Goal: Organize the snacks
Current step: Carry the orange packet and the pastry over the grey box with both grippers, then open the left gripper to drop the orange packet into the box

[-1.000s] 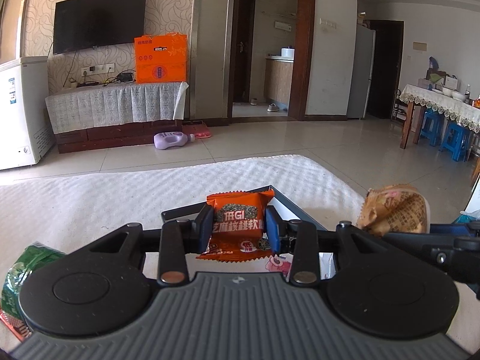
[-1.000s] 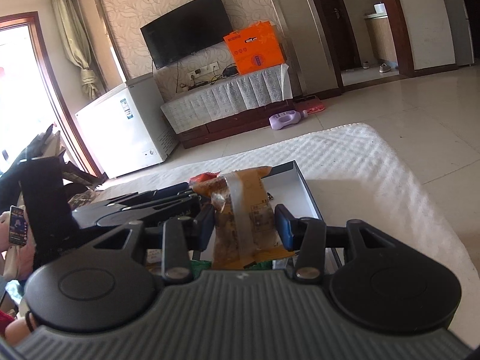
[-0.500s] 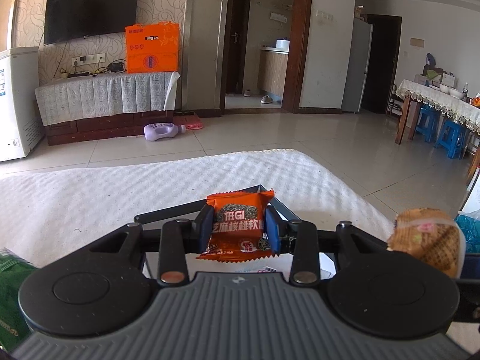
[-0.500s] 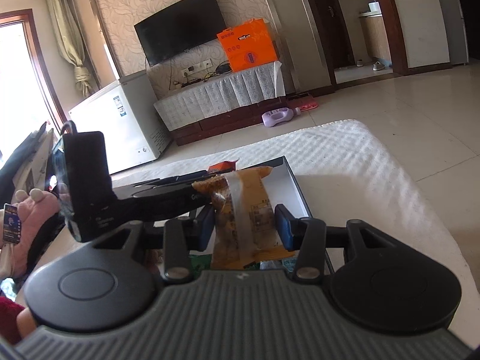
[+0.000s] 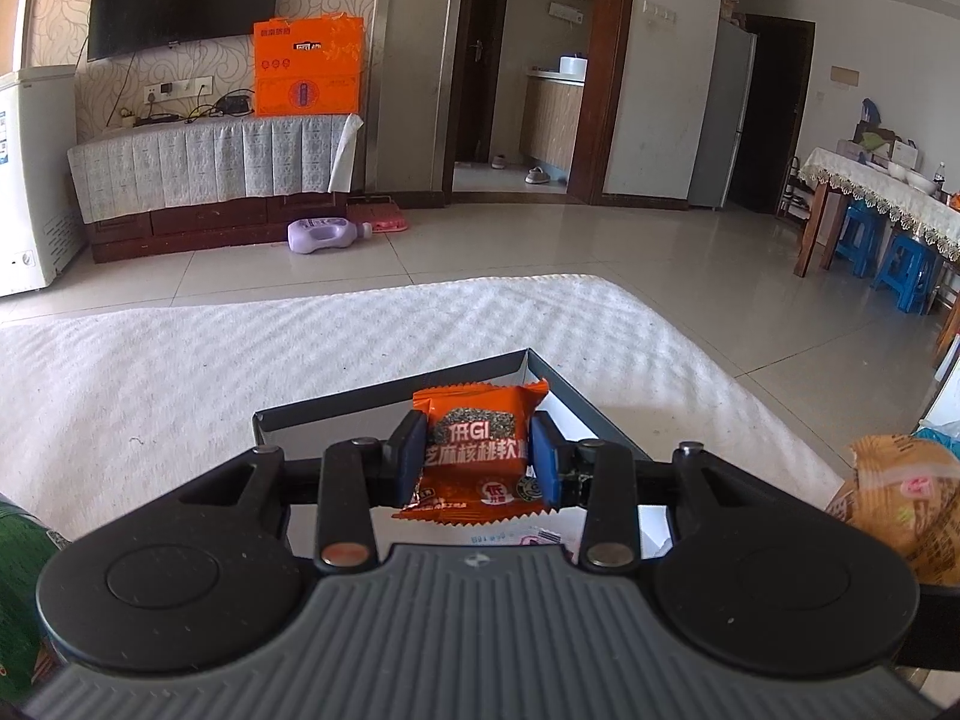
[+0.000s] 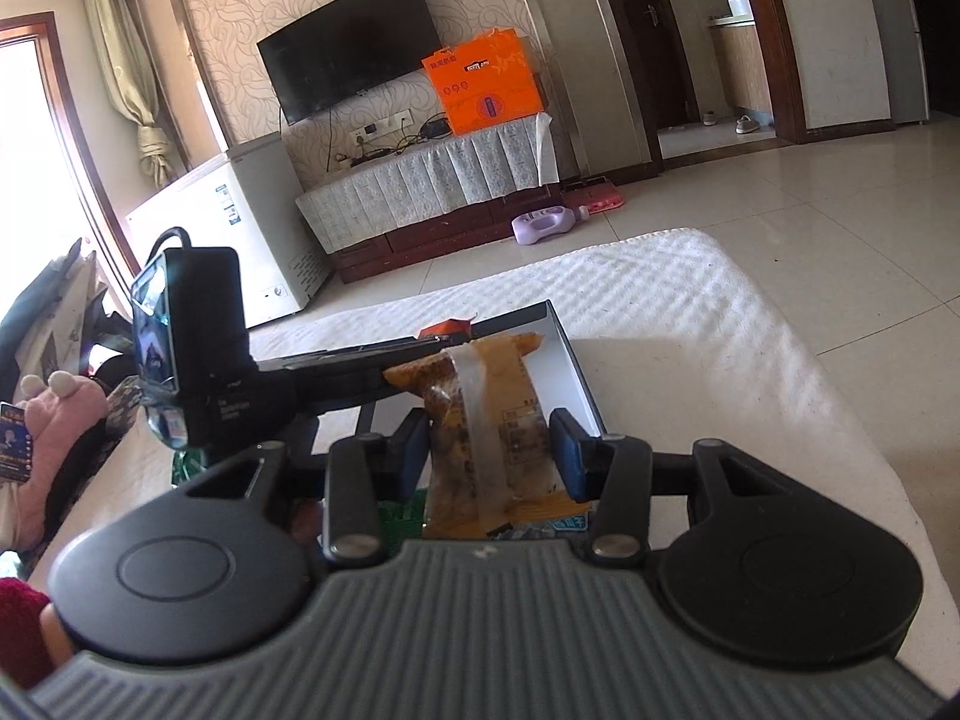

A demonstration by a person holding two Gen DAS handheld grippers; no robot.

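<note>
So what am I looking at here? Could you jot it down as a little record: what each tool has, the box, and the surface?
left tool: shut on the orange snack packet, held above the box
right tool: shut on the yellow-brown snack packet, held upright
box: shallow, open-topped, dark rim, pale inside; a few wrappers show inside
surface: white textured cloth
also near: green packet at the left edge
task status: both packets in the tools, not yet set down

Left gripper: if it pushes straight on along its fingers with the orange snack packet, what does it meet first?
Most likely the shallow dark-walled white box. The left gripper, shut on the orange snack packet, points down at the box; its floor or far wall looks first in line. Depth is unclear.
</note>
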